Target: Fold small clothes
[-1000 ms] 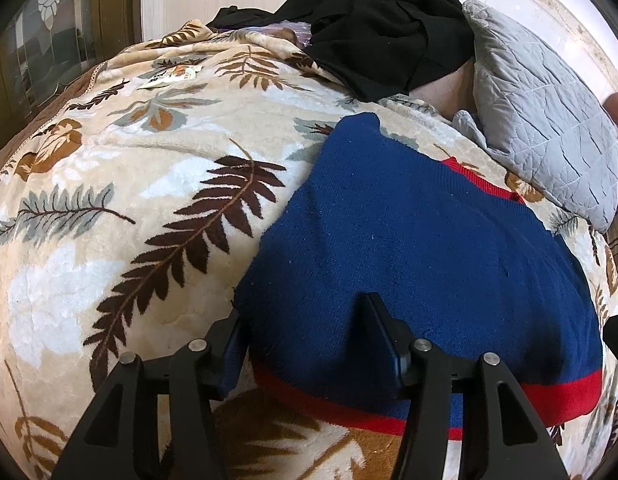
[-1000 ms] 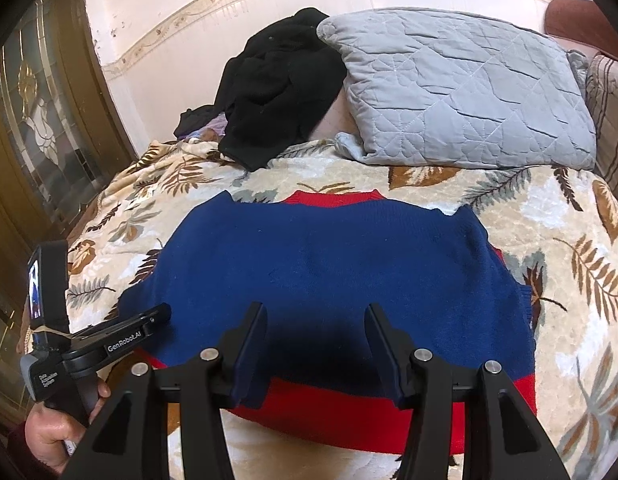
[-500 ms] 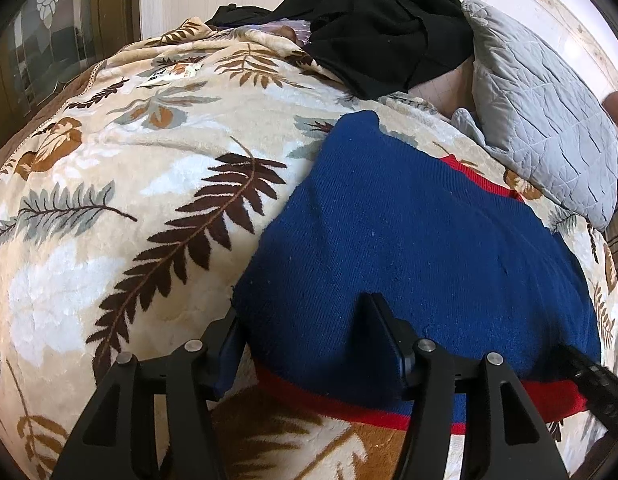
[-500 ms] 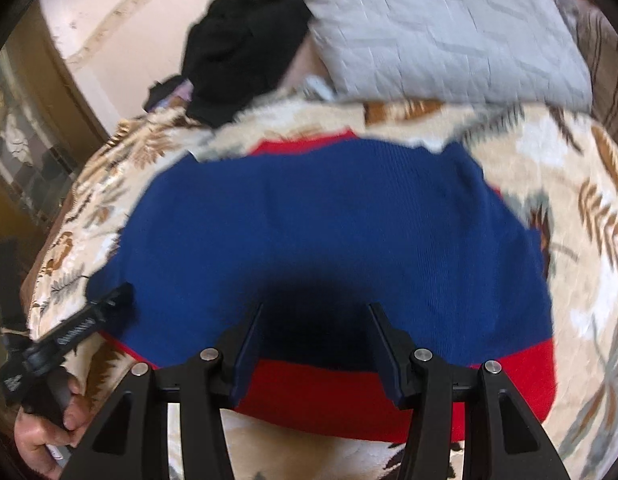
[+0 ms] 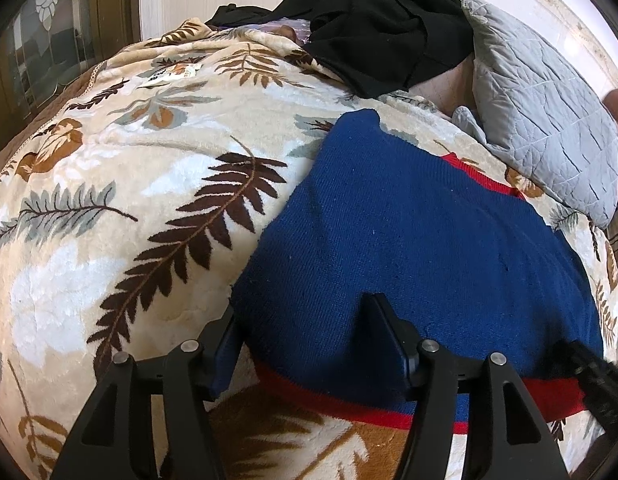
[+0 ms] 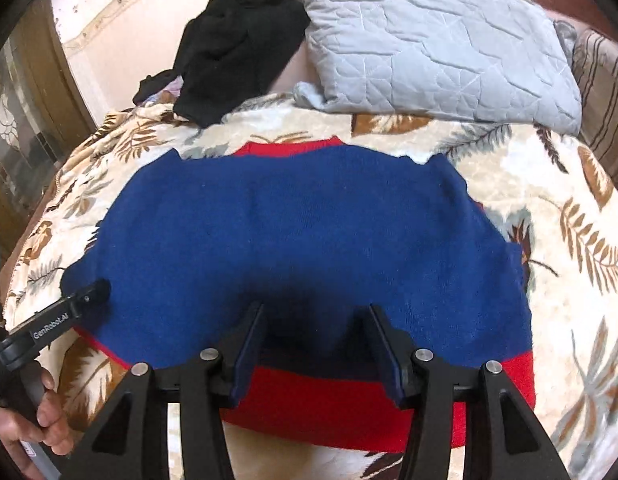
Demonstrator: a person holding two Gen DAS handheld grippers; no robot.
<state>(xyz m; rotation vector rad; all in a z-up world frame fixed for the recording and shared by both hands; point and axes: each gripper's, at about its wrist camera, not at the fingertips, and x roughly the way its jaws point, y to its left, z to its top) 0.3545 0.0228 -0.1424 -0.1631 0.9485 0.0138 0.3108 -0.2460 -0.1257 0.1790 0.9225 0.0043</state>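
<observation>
1. Left wrist view: the left gripper (image 5: 305,328) is spread wide at the near left corner of the blue sweater (image 5: 421,240), one finger on the knit, the other at its edge. The sweater lies flat on the leaf-print blanket (image 5: 121,184), red hem band (image 5: 349,404) nearest. Far off sit a black garment (image 5: 381,20) and a grey quilted pillow (image 5: 541,116).
2. Right wrist view: the right gripper (image 6: 315,344) is also spread wide, gripping nothing, over the sweater (image 6: 309,232) near the hem (image 6: 329,408). The left gripper (image 6: 69,308) touches the near left corner, held by a hand (image 6: 37,424).
</observation>
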